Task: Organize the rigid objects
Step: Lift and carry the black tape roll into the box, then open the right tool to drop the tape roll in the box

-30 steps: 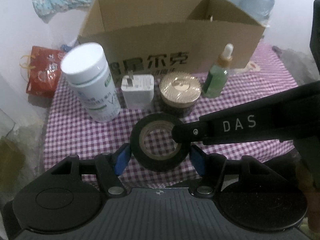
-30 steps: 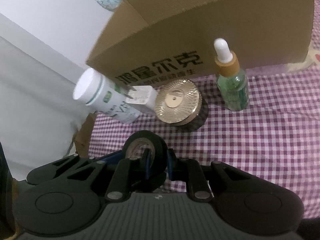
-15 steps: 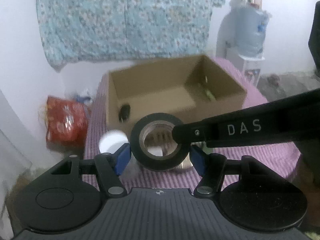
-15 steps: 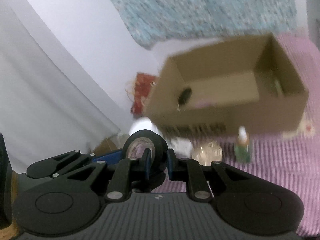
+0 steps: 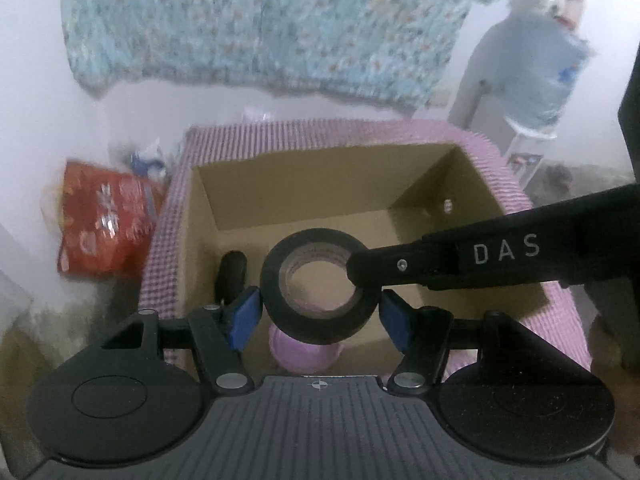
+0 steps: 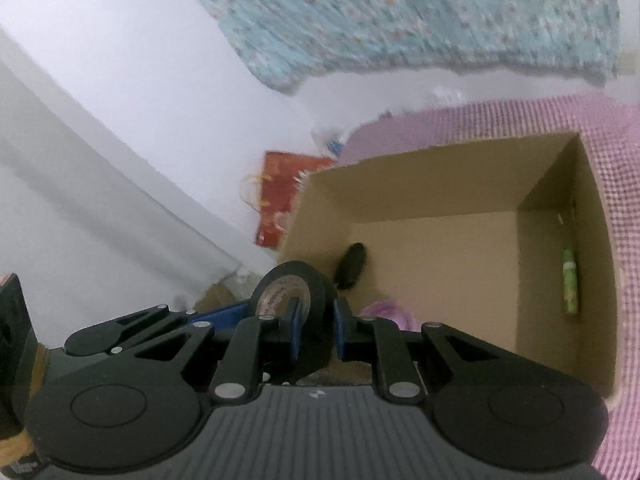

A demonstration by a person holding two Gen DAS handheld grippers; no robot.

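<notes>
The right gripper [image 6: 314,330] has its jaws nearly closed, pinching the wall of a black tape roll [image 5: 320,285] through its hole. The left gripper [image 5: 320,316] has its jaws about half open around the same roll, blue pads at 9 and 3 o'clock; the left pad touches the roll, the right pad seems just off it. The roll is glossy black, with a pale inner core and a wide round hole, held in the air over the near edge of an open cardboard box [image 5: 304,178].

Judging progress: the box already holds a dark oval object [image 6: 351,266] at 9 o'clock, a pink rounded item [image 5: 306,354] near the front wall, and a green tube [image 6: 570,286] at 3 o'clock. The roll is not yet released. Beyond the box lie the checked desk cloth [image 5: 320,134], a red bag [image 5: 106,224] and a floral curtain [image 5: 280,20].
</notes>
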